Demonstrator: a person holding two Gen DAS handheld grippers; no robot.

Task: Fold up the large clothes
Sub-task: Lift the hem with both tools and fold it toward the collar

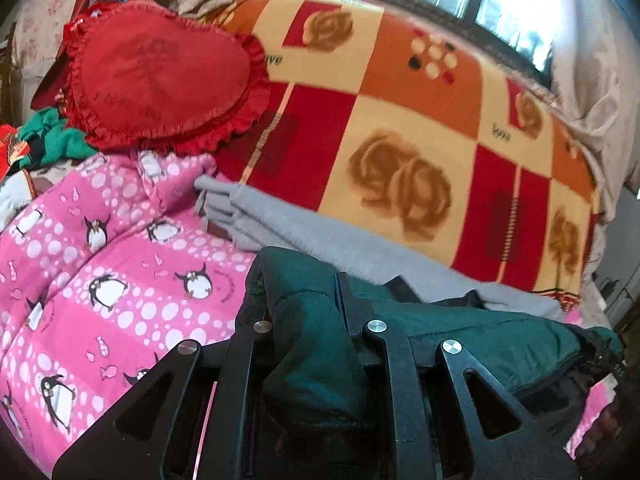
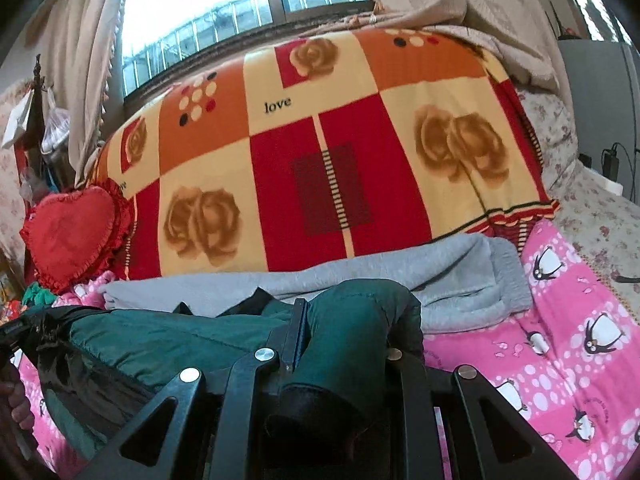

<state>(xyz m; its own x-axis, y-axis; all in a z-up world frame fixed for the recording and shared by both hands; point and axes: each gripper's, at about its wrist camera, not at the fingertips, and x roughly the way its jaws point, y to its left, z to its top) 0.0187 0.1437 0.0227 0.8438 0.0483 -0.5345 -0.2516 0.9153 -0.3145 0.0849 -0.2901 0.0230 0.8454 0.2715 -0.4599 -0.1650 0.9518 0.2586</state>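
Observation:
A dark green padded jacket (image 1: pixel 460 328) is held stretched between my two grippers above the bed. My left gripper (image 1: pixel 308 300) is shut on one end of the jacket, and the cloth bunches up between its fingers. My right gripper (image 2: pixel 344 316) is shut on the other end of the jacket (image 2: pixel 168 340), with the fabric folded over its jaws. A folded grey garment (image 2: pixel 460 276) lies on the bed just beyond the jacket; it also shows in the left wrist view (image 1: pixel 280 220).
A pink penguin-print quilt (image 1: pixel 100 264) covers the bed. A big red, orange and cream rose blanket (image 2: pixel 320 152) is piled behind the grey garment. A red heart pillow (image 1: pixel 160 76) lies at the left. A window (image 2: pixel 200 4) and curtains stand behind.

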